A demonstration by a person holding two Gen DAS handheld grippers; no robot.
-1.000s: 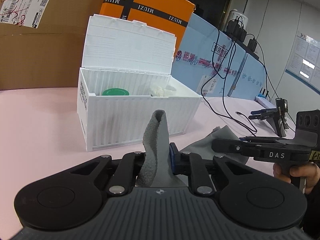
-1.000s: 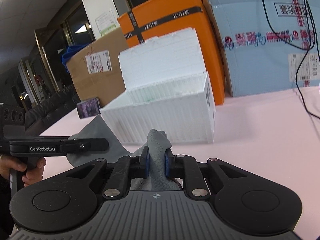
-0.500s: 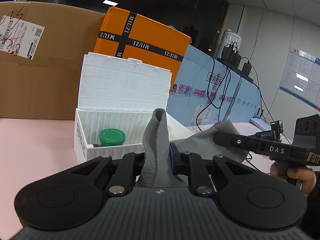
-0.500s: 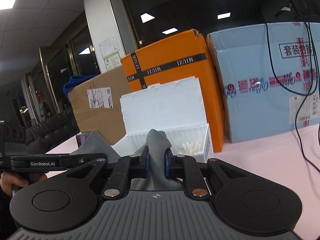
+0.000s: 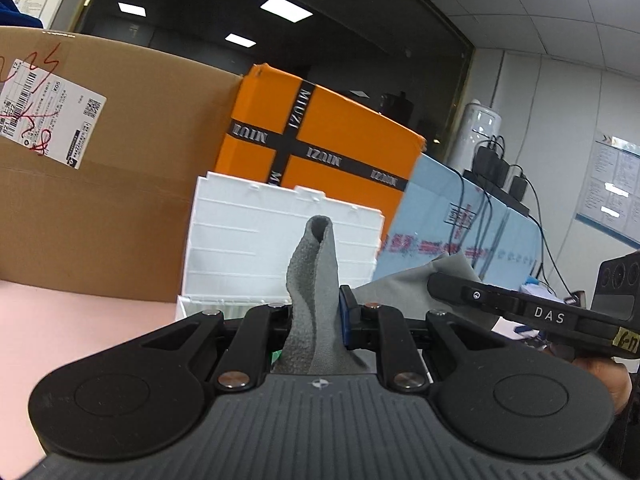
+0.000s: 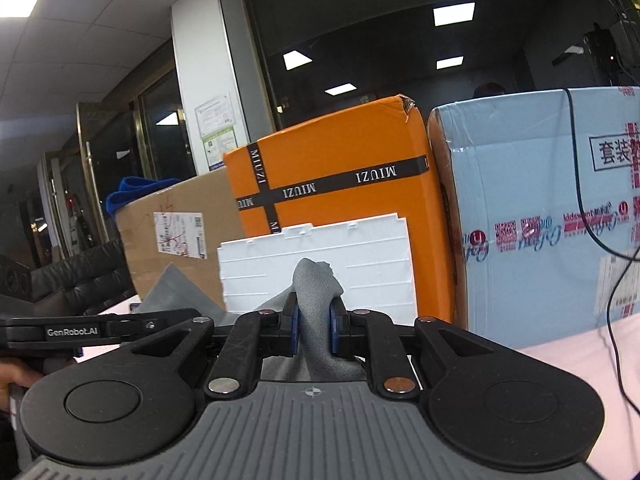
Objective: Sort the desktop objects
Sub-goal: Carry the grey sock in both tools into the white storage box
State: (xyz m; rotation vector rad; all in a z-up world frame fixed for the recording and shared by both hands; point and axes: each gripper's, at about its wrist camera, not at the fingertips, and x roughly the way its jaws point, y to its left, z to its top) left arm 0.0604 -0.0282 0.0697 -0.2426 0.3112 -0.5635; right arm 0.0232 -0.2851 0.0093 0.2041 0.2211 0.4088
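A grey cloth is stretched between both grippers and held above the pink table. My left gripper is shut on one corner, which stands up between the fingers. My right gripper is shut on another corner of the grey cloth. In the left wrist view the other gripper, marked DAS, shows at the right with cloth hanging behind it. Straight ahead stands the white storage box, its raised lid facing me. Most of the box's inside is hidden by the grippers.
Behind the white box lid lean a brown cardboard box, an orange MIUZI box and a light blue box. Black cables trail over the pink table at the right.
Both grippers have risen and tilted up with the cloth. The box's green-lidded jar and interior have dropped out of sight, and more ceiling shows.
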